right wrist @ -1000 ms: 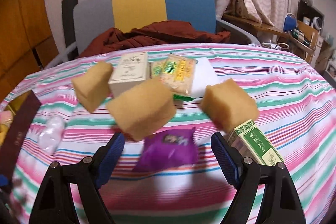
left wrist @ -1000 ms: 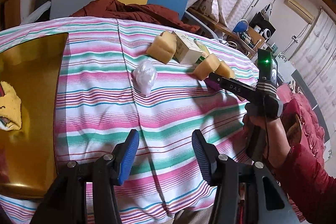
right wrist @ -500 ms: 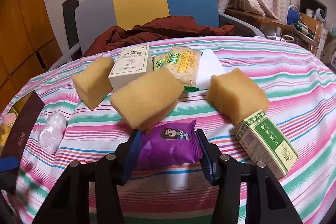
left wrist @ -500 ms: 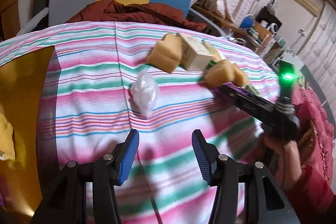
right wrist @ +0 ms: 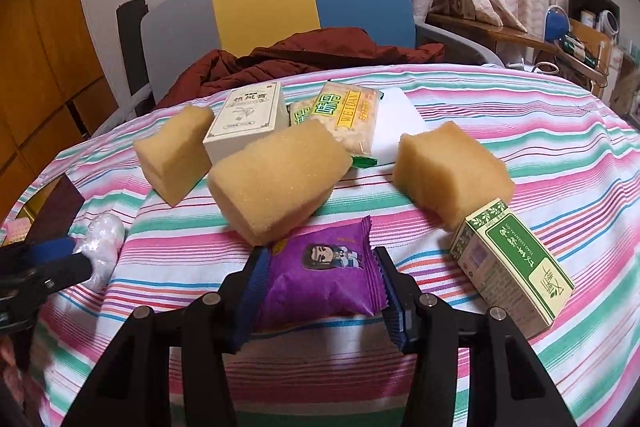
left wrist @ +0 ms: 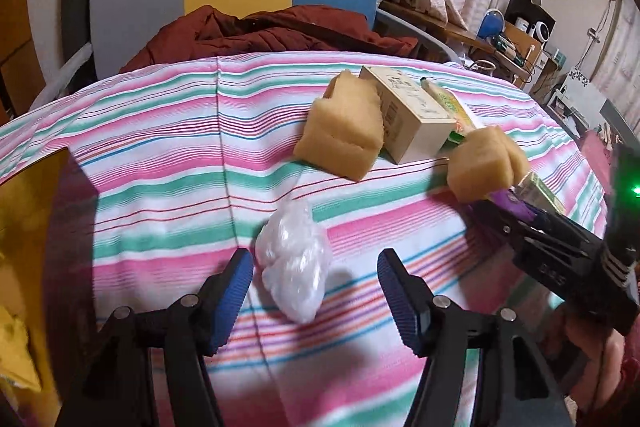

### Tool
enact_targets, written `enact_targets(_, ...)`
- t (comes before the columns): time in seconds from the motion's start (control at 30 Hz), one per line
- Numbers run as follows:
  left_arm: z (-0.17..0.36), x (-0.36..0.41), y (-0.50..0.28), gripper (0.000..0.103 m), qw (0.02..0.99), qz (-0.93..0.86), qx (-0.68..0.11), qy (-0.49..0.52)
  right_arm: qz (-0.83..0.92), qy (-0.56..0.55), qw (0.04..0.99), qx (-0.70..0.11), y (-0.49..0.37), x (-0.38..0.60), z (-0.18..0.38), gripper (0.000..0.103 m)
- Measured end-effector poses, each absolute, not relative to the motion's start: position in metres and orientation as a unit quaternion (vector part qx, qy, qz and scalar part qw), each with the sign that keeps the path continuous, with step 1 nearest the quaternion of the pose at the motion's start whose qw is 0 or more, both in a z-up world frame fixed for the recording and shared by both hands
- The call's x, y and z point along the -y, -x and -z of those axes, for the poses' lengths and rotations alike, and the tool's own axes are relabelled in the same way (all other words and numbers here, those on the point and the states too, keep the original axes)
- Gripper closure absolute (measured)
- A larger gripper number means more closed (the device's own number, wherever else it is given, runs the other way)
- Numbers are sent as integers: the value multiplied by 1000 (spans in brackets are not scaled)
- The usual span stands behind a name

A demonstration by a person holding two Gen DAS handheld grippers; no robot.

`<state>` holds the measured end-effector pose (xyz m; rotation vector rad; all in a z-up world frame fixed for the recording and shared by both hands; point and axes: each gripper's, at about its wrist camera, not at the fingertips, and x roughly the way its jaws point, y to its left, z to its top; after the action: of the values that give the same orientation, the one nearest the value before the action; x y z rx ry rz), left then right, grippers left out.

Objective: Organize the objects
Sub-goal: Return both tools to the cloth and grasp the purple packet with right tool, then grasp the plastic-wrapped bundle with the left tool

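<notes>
Now that my right gripper (right wrist: pixel 320 283) has pinched the purple snack packet (right wrist: pixel 320 279) on the bench (right wrist: pixel 560 163), my left gripper (left wrist: pixel 316 277), jaws opening, straddles the clear plastic bag (left wrist: pixel 294 263) nearby, untouched.

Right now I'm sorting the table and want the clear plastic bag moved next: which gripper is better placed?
Left. The left gripper is opening around the clear plastic bag; the right gripper is shut on the purple snack packet.
</notes>
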<state>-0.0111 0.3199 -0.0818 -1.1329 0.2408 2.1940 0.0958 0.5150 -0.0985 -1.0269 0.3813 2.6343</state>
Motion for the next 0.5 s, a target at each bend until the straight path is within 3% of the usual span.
enact_targets(0.03, 85, -320, 13, 39, 325, -837, -89, 430, -914, 356, 144, -132, -96, -515, 99, 50)
enact_targets(0.17, 99, -314, 20, 61, 322, -837, -62, 437, -915, 354, 145, -131, -96, -514, 98, 50)
enact_targets(0.5, 101, -292, 18, 66, 347, -840, -8, 417, -916, 351, 149, -127, -98, -513, 98, 50)
